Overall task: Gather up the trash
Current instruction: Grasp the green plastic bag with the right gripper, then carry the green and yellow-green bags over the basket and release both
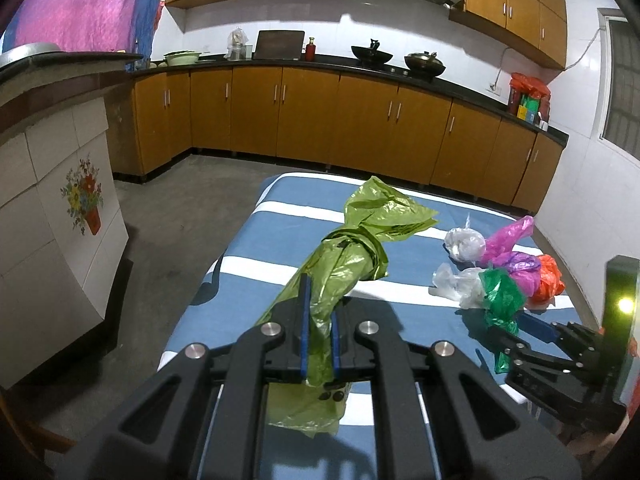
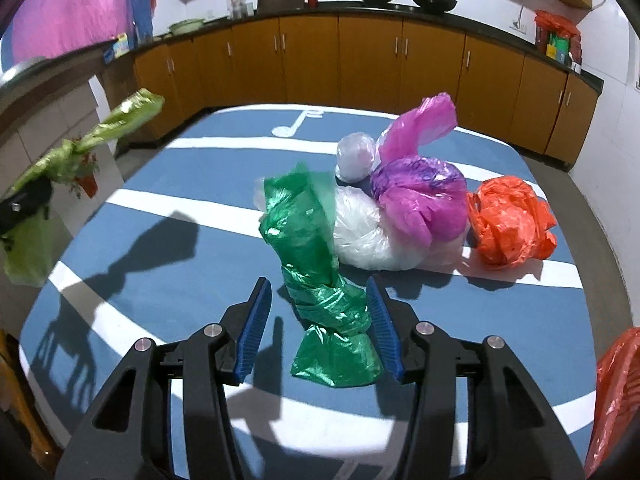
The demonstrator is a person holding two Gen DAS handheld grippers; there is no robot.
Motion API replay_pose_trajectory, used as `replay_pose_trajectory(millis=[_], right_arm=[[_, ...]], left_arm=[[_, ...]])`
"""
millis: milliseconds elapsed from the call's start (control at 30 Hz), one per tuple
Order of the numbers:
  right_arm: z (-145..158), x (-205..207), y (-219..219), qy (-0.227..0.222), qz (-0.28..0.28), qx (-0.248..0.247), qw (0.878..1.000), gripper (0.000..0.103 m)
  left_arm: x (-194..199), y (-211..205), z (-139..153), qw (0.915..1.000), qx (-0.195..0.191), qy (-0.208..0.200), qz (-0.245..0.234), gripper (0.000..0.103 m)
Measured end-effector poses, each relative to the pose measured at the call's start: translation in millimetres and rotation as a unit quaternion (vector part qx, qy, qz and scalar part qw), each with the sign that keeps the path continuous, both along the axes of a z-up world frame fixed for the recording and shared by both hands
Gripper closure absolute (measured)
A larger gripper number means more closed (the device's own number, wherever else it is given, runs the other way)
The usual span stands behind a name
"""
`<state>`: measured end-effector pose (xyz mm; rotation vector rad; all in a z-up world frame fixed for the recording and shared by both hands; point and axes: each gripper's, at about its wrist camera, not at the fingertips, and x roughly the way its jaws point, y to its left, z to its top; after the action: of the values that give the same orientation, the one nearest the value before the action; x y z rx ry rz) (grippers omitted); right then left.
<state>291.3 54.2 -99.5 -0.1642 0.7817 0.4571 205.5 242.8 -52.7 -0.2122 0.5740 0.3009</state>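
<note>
My left gripper is shut on a light-green plastic bag, knotted in the middle and held above the left side of the table; the bag also shows at the left edge of the right wrist view. My right gripper stands open around a dark-green plastic bag. That bag lies against the right pad, with a gap to the left pad. Behind it lie a clear white bag, a pink-purple bag, an orange bag and a small clear bag.
The trash lies on a table with a blue cloth with white stripes. An orange bag hangs at the lower right edge. A white cabinet with a flower picture stands left of the table. Brown kitchen cabinets line the far wall.
</note>
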Motion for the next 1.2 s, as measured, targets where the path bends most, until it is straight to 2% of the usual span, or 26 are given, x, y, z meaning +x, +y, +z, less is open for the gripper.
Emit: replay_pose_trajectory(millis=[67,233,400,733,1200], right_arm=[[-1,3,2,0.004,-0.003,-0.006,1.0,0.055],[-1,5,-6,0.004,-0.012,-0.02,1.0,0.071],[2,-6,-28,0.006,-0.021,-0.007,1.0,0.076],[7,-42,-87,0.006,-0.061,0.006,0.998,0.077],[35,-79,-190,-0.027,-0.168,0.033,0.985,0.077]], left_arm=[[0,0,0,1.0,0.0,0.001,0.0,0.093],[0,-6,-2,1.0,-0.002,0.006,-0.006,0.093],[-2,-13,-1,0.9999,-0.001,0.006,-0.014,0.093],[-3,-42,2,0.9987,0.003,0.007,-0.05,0.093],[-1,-125,14,0.9905,0.003,0.0,-0.138,0.093]])
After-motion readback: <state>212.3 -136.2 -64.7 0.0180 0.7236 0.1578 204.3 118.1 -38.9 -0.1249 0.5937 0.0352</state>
